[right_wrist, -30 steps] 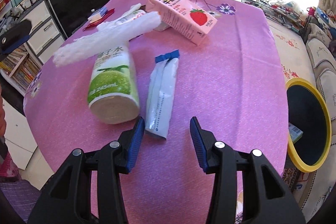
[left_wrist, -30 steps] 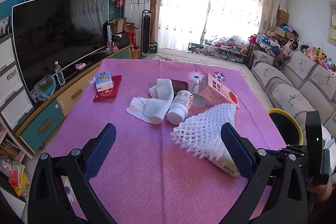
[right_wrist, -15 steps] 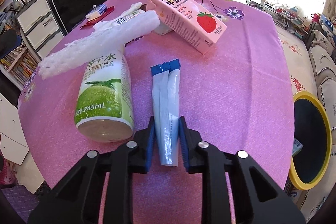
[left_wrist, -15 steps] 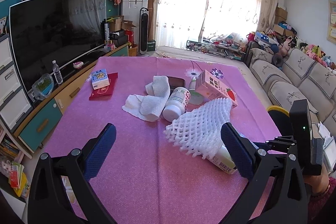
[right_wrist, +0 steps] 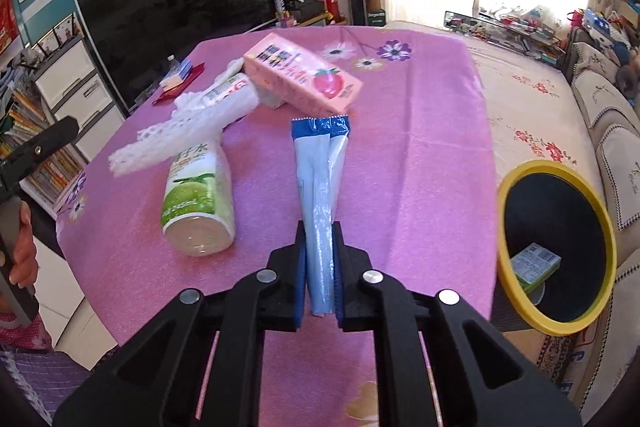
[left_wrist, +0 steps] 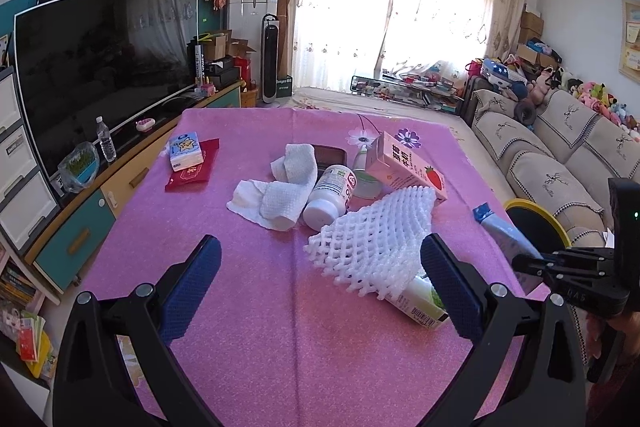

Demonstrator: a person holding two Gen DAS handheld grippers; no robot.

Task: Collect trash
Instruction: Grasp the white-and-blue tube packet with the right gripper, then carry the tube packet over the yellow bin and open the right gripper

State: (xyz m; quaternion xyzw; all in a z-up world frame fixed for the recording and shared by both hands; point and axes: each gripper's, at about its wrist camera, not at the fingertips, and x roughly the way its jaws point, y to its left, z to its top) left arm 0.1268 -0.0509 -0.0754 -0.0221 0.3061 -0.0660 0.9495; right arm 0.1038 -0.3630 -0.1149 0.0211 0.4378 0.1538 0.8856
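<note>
While the right gripper (right_wrist: 320, 269) was closing its jaws, a blue-and-white wrapper (right_wrist: 320, 187) sat pinched between the pads, lifted off the pink tablecloth (right_wrist: 420, 147), far end tilted up toward the pink carton (right_wrist: 304, 77). Only the right view showed the bin (right_wrist: 554, 323) interior: yellow rim, dark inside, 1 small green-and-white box (right_wrist: 534, 265) at the bottom. It also showed the green bottle (right_wrist: 198, 207) label, lime picture, "245mL" partly readable, plus Chinese characters I couldn't read. A hand (right_wrist: 22, 251) on the other gripper's handle showed at the left edge.

Left view alone showed the left gripper (left_wrist: 320, 287) with jaws wide apart, nothing between them, hovering over the cloth. It showed white foam netting (left_wrist: 376, 239) draped over the bottle, a white pill bottle (left_wrist: 330, 197) on its side, a crumpled towel (left_wrist: 280, 195), a tissue pack (left_wrist: 185, 151) with a star on a red packet (left_wrist: 194, 167), and the wrapper (left_wrist: 502, 231) seen from the side near the bin rim (left_wrist: 536, 217). Carton (left_wrist: 410, 169) had a strawberry print and Chinese text. TV (left_wrist: 100, 63) was off at left.
</note>
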